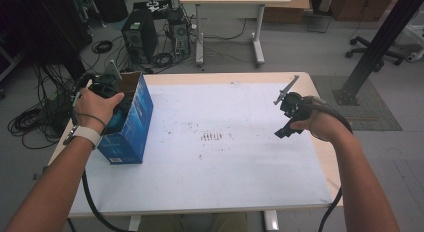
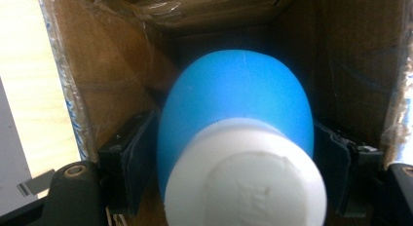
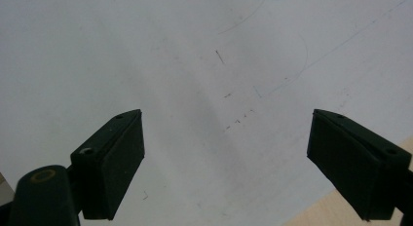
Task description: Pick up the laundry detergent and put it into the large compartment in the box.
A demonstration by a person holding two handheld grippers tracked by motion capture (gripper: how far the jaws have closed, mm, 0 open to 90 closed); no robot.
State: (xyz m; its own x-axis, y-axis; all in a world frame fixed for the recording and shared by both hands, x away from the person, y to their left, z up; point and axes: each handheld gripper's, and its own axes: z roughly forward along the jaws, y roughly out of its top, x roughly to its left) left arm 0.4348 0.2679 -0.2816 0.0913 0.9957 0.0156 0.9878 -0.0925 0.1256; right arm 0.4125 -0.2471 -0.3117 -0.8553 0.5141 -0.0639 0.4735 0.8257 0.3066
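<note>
1. Inside the blue box [image 1: 131, 123] at the table's left edge, the bottle [image 2: 234, 114] sits between the left gripper [image 2: 234, 153]'s loosened jaws.
2. Right gripper [image 3: 226, 162] hangs open, empty.
3. Snagging the bottle on withdrawal could tip the box.

Both forearms are bare, no sleeves; a white watch strap [image 1: 88, 136] sits on the left wrist and a thin dark cord loops over the back of the left hand [image 1: 97, 106]. Each claw is black: the left gripper [image 2: 234, 153] has flat dark pads [image 2: 136, 153] on blocky jaws with a round brass-ringed screw hole [image 2: 76, 170] at the base, and the right gripper [image 3: 226, 162] shows the same build, small screw dimples on the jaw tops. A grey three-cornered plate [image 1: 288, 87] stands above the right claw, and a thick black cable [image 1: 95, 204] trails behind each one.
</note>
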